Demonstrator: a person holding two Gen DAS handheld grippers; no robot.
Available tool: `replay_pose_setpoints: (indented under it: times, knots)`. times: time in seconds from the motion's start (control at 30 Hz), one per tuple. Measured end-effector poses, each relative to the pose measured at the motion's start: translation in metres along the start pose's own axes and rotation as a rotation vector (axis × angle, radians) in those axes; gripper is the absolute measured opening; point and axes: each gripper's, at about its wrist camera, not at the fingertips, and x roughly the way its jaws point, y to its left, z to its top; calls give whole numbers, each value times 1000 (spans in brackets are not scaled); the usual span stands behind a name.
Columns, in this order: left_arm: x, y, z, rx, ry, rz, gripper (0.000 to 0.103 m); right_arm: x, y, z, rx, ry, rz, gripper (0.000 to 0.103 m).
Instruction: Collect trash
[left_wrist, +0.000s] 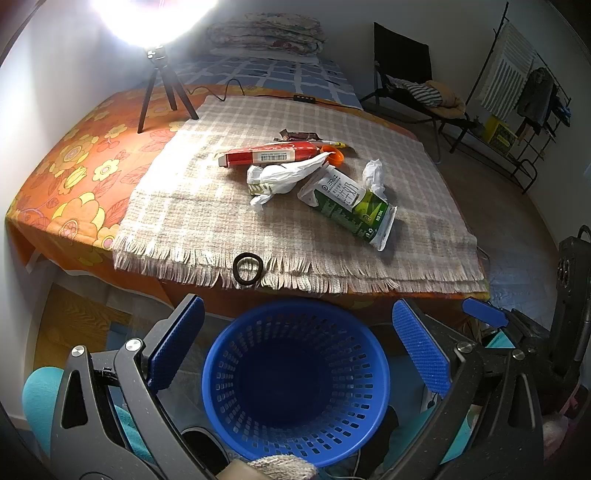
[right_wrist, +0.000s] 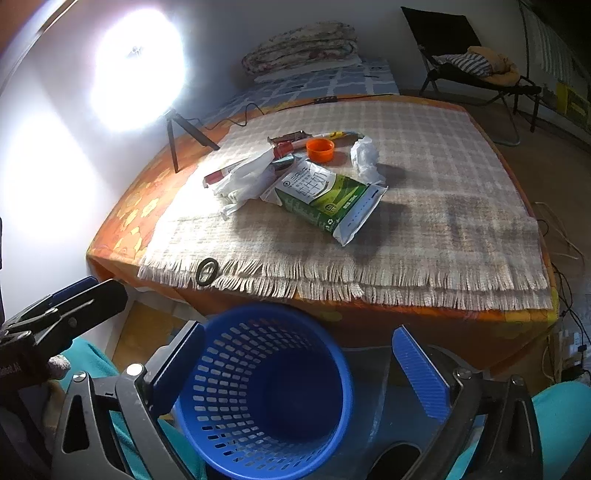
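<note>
Left wrist view: the left hand-held gripper (left_wrist: 298, 345) hangs spread wide over the blue waste basket (left_wrist: 295, 380) at bottom centre, holding nothing. The milk carton (left_wrist: 349, 205), crumpled plastic bag (left_wrist: 282, 177) and red box (left_wrist: 267, 154) sit mid-frame on the counter (left_wrist: 70, 162).

Right wrist view: the right hand-held gripper (right_wrist: 298, 363) is spread too, empty. The trash overlaps, so grabbing the bag (right_wrist: 243, 177) could drag the orange cap (right_wrist: 320, 148) off.

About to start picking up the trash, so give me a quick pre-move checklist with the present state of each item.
1. Blue basket empty and open: ok.
2. Left gripper open, holding nothing: ok.
3. Right gripper open, holding nothing: ok.
4. Milk carton lying uncovered on the checked cloth: ok.
5. Orange cap clear of the pile: not ok, wrappers crowd it.
6. Black ring counts as trash: cannot tell.
</note>
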Motion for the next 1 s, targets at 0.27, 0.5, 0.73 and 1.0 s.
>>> replay_pose_setpoints:
  times: [0.27, 0.5, 0.73, 1.0]
  knots:
    - [3, 6, -3, -13, 4, 10, 103, 6, 1, -1, 3, 24, 10, 102]
    - [18, 22, -8, -49, 63, -11, 103, 6, -7, -1, 21, 10, 11, 103]
    - [36, 36, -20, -82, 133, -6, 103, 6, -15, 0, 27, -35, 9, 103]
    - [50, 46, -10, -65, 150, 18, 103, 14, -28, 5, 84, 1, 22, 103]
